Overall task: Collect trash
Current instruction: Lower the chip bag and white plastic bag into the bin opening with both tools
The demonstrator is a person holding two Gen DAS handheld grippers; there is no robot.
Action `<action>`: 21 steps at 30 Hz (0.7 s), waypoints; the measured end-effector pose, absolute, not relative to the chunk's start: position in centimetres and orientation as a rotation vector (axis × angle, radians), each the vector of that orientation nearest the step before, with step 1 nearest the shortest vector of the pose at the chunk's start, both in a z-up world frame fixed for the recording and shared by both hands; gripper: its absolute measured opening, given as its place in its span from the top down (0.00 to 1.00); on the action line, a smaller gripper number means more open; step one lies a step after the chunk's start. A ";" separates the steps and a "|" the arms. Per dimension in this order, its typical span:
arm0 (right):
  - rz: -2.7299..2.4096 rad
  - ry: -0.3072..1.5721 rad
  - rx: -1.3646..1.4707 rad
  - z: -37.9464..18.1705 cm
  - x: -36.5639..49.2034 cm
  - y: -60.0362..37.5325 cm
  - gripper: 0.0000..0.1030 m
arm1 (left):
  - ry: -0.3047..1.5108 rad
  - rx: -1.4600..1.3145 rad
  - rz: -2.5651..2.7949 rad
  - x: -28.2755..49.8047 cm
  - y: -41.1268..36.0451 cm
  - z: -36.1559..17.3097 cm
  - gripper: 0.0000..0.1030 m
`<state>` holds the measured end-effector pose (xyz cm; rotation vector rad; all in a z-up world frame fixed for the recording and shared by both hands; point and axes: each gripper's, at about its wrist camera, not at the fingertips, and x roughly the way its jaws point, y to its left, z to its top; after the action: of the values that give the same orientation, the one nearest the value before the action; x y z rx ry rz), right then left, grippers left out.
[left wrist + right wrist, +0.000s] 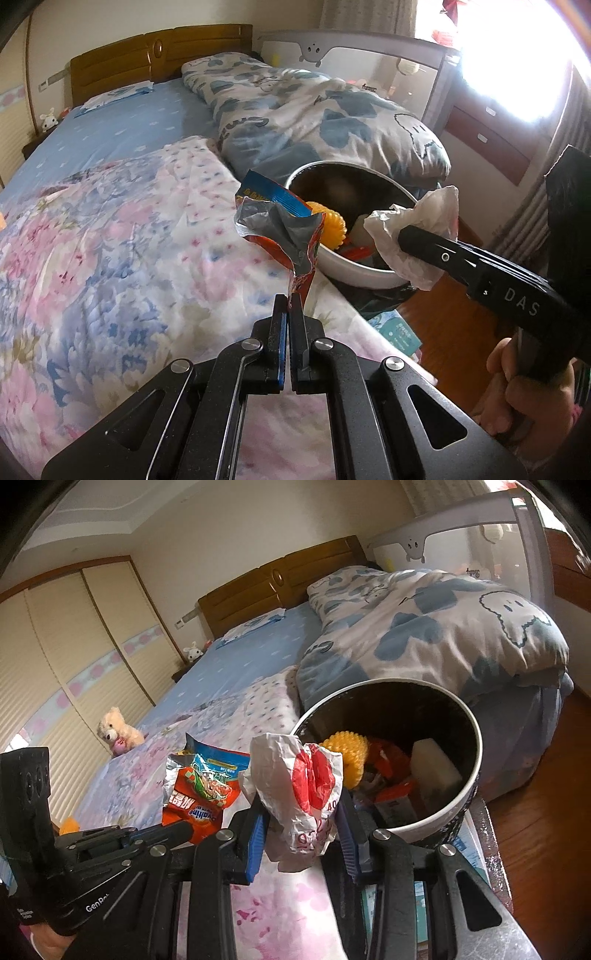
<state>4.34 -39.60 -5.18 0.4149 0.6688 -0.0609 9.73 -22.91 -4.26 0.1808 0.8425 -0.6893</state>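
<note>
My left gripper (288, 301) is shut on the bottom corner of a red, blue and silver snack wrapper (277, 229), held upright above the bed edge, just left of the bin (354, 273). The wrapper also shows in the right wrist view (201, 786). My right gripper (301, 812) is shut on a crumpled white paper wrapper with red print (299, 794), close to the bin's rim (424, 825). In the left wrist view the right gripper (406, 236) holds that paper (417, 229) over the bin's right rim. The round white bin holds a yellow bumpy ball (349, 751), red scraps and a white block.
A bed with a floral sheet (110, 240) fills the left. A folded blue-and-white quilt (317, 110) lies behind the bin. A teddy bear (118, 731) sits on the bed. A wooden floor (546, 812) is on the right. A crib rail (351, 48) stands behind.
</note>
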 end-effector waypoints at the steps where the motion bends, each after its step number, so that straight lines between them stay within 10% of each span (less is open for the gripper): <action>1: -0.065 0.668 0.417 -5.2 4.3 -39.8 0.66 | 0.844 0.181 -0.694 9.7 -23.2 -4.3 0.99; 21: -0.115 0.669 0.432 -5.3 5.0 -43.6 0.66 | 0.858 0.204 -0.738 10.5 -26.7 -4.2 0.99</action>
<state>4.96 -43.62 -5.35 0.4318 0.6693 -0.1147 10.49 -26.74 -4.17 0.2040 0.8577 -0.7378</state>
